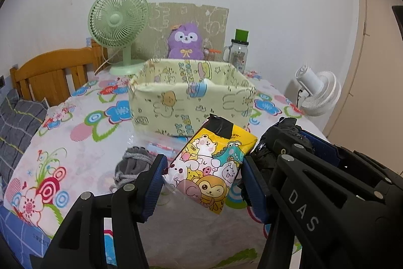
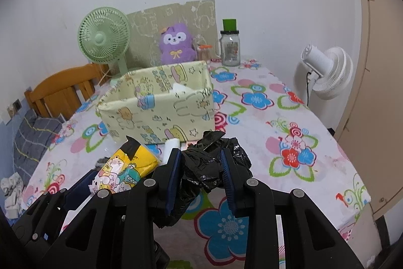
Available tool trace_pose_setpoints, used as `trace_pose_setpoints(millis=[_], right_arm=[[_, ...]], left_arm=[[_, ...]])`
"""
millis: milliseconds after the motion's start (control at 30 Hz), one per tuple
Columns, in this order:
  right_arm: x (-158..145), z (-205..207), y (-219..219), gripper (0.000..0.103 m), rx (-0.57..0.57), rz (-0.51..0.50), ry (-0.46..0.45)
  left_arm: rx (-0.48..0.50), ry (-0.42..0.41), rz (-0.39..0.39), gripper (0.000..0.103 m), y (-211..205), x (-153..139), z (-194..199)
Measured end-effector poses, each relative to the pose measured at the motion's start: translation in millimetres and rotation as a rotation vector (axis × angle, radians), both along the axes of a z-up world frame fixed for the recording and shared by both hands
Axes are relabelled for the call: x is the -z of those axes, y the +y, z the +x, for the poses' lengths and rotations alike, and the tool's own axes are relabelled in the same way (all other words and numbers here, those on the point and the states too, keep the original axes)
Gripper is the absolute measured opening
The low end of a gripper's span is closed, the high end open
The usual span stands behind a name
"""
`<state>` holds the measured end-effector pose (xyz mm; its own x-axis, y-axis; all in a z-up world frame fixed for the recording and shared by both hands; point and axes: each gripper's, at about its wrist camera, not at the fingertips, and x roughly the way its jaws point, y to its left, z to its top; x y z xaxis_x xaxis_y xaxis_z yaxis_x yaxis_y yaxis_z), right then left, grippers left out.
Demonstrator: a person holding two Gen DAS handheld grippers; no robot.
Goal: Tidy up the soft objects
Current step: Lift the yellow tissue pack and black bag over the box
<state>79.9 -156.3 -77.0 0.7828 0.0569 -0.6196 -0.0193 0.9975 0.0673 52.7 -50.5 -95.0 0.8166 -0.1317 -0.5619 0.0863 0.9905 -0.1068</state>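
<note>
My left gripper is shut on a yellow tissue pack with cartoon animals and holds it above the table, in front of the pale yellow fabric bin. The pack also shows in the right wrist view. My right gripper is shut on a crumpled black plastic bag, just right of the left gripper; the bag shows at the right in the left wrist view. A grey sock bundle lies on the table beside the left finger. The bin holds something white.
A green desk fan, a purple plush and a glass jar with a green lid stand behind the bin. A white fan stands off the table's right edge. A wooden bed frame is at the left.
</note>
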Motion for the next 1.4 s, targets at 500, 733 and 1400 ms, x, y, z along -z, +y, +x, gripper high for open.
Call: trace_pose_setpoints(millis=[500, 733, 1400], right_arm=[[-50.1, -2.7, 4.5, 0.035, -0.024, 0.024, -0.065], [-66.1, 2.5, 4.3, 0.035, -0.03, 0.032, -0.084], [-73.1, 46.2, 15.1, 0.035, -0.034, 0.04, -0.086]], left_arm=[[-0.016, -0.074, 0.022, 0.062, 3.0, -48.2, -5.4], [-0.015, -0.093, 0.032, 0.062, 3.0, -64.9, -0.6], [-0.009, -0.087, 0.039, 0.062, 13.0, -76.2, 40.6]])
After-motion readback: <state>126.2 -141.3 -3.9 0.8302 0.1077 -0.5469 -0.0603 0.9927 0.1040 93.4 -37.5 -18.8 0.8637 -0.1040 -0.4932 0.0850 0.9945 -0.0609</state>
